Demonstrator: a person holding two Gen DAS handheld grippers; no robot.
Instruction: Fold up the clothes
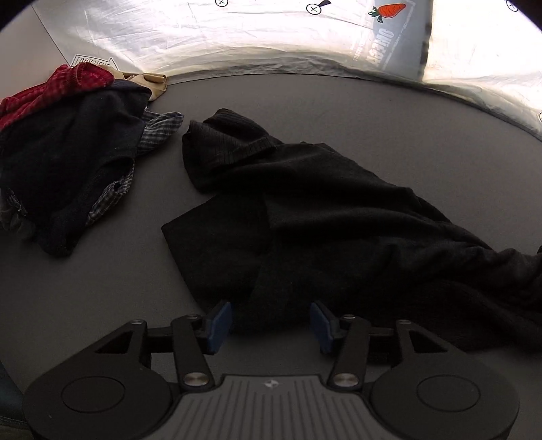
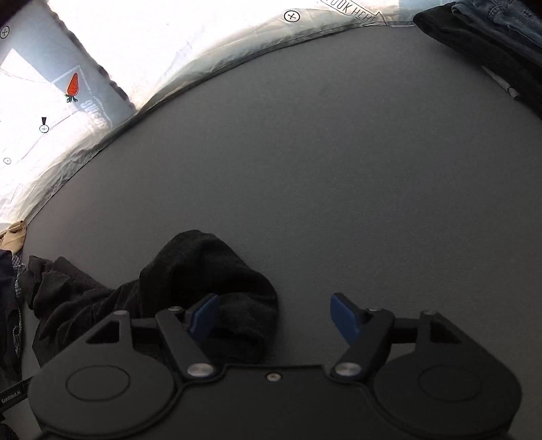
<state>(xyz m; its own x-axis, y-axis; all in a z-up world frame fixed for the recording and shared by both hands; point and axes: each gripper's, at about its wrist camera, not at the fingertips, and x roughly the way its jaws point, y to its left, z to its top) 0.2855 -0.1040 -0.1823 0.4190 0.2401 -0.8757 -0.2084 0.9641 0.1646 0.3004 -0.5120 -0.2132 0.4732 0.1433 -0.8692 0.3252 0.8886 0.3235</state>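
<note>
A black knitted sweater (image 1: 332, 216) lies rumpled on the grey table (image 1: 101, 284), its ribbed collar toward the back. My left gripper (image 1: 271, 321) hangs just over its near edge, open, the blue pads either side of the dark cloth and not pressing on it. In the right wrist view a bunched end of the same black sweater (image 2: 210, 270) lies on the table (image 2: 338, 169). My right gripper (image 2: 274, 318) is open over it; the left pad is above the cloth, the right pad above bare table.
A heap of clothes (image 1: 67, 159), dark blue, red and checked, sits at the left. A bright white sheet (image 1: 237, 37) with a carrot print borders the table's far edge. Folded dark clothes and jeans (image 2: 491, 30) lie at the far right corner.
</note>
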